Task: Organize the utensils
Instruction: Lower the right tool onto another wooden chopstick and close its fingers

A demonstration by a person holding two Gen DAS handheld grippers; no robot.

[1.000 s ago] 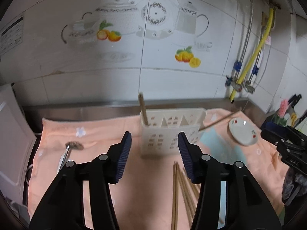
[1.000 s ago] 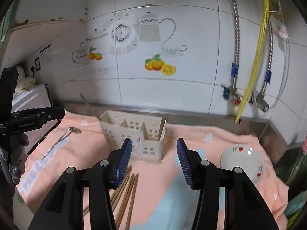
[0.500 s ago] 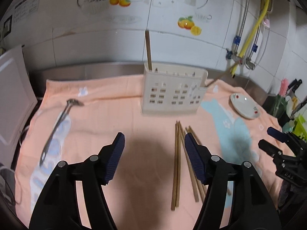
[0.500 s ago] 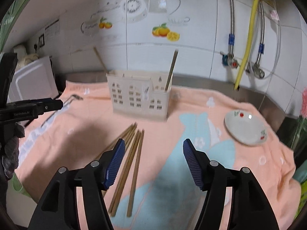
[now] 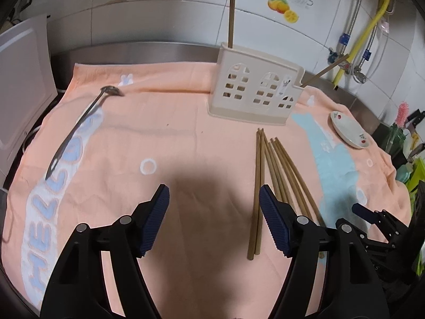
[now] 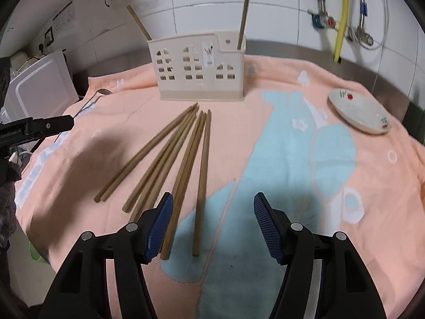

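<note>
Both grippers have descended toward the towel-covered surface [image 5: 186, 138]. Left gripper [image 5: 214, 222] jaws are opening, empty; right gripper [image 6: 213, 226] spread, empty. Loose chopsticks [image 6: 183, 164] lie just ahead of the right gripper, holder [image 6: 198, 66] beyond.

Loose brown wooden chopsticks [image 6: 183, 159] are lying fanned across the peach towel before a cream perforated plastic utensil holder [image 6: 198, 66], which is holding two upright sticks; a long metal spoon [image 5: 79, 122] is resting well apart.
</note>
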